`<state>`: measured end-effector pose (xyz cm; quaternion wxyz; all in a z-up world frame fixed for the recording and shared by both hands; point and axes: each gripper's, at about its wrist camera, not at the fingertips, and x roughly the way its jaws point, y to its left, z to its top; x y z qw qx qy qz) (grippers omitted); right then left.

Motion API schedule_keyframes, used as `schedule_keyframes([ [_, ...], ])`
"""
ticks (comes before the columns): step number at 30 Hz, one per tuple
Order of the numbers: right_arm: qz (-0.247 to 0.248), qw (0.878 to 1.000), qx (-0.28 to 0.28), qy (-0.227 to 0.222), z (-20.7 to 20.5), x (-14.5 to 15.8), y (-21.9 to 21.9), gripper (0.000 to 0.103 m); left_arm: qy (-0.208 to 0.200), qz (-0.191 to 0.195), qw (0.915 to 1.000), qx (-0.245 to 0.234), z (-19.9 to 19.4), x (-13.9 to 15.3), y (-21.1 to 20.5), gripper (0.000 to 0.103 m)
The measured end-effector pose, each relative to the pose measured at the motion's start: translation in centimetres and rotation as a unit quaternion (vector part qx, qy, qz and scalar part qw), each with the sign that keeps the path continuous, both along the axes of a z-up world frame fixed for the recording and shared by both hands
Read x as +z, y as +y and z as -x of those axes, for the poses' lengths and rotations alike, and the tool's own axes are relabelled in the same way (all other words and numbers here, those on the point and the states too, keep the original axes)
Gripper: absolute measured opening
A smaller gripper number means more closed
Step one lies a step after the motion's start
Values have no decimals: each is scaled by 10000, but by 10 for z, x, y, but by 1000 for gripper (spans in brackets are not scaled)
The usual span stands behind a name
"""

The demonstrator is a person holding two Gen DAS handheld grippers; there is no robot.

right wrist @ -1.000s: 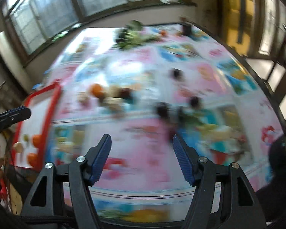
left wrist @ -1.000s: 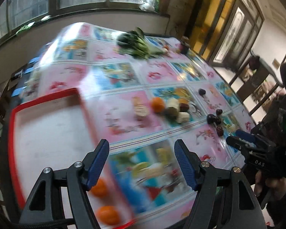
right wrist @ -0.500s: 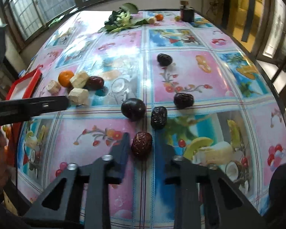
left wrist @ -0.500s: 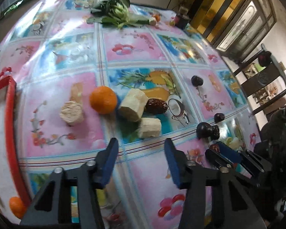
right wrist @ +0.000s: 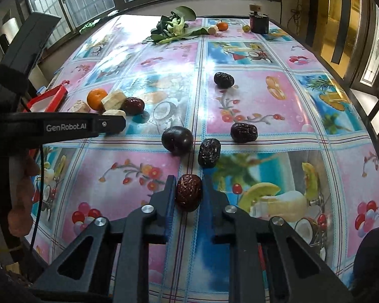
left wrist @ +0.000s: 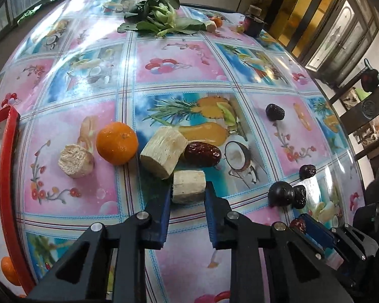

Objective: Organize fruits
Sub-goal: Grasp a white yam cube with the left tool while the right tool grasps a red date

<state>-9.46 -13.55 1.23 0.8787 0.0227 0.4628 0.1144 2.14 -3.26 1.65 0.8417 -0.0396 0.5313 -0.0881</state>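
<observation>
Table (right wrist: 278,96) covered by fruit-print cloth. Red-rimmed tray (left wrist: 8,176) seen at left edge. Left gripper (left wrist: 188,192) closed on pale sugarcane chunk (left wrist: 188,186) mid-table, beside orange (left wrist: 117,143) and larger cane piece (left wrist: 163,155). Right gripper (right wrist: 188,188) clamped on red date (right wrist: 188,195) toward near edge; dark plum (right wrist: 177,140) just beyond.

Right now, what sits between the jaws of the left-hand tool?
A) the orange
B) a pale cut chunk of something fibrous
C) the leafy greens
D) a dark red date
B: in the left wrist view the left gripper has its blue jaws on either side of a pale cut chunk, pressed against it, while the orange lies apart on the tablecloth and the leafy greens lie at the far end.
</observation>
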Motion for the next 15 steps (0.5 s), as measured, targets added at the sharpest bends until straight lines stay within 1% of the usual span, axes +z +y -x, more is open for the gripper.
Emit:
schedule_keyframes([
  [5, -124, 9999, -13, 28, 1, 0, -5, 22, 1, 10, 10000, -20, 1, 1, 1, 23],
  [8, -380, 9992, -39, 115, 2, 1, -14, 22, -58, 11, 10000, -56, 12, 8, 6, 23],
  [11, -766, 9968, -61, 233, 5, 5, -23, 22, -82, 133, 9999, -58, 22, 18, 14, 23],
  [13, -997, 9946, -64, 289, 8, 9, -25, 22, -176, 126, 9998, -53, 32, 29, 22, 23],
  [15, -1179, 9925, -26, 326, 10, 15, -22, 22, -258, 200, 9995, 3, 40, 42, 36, 23],
])
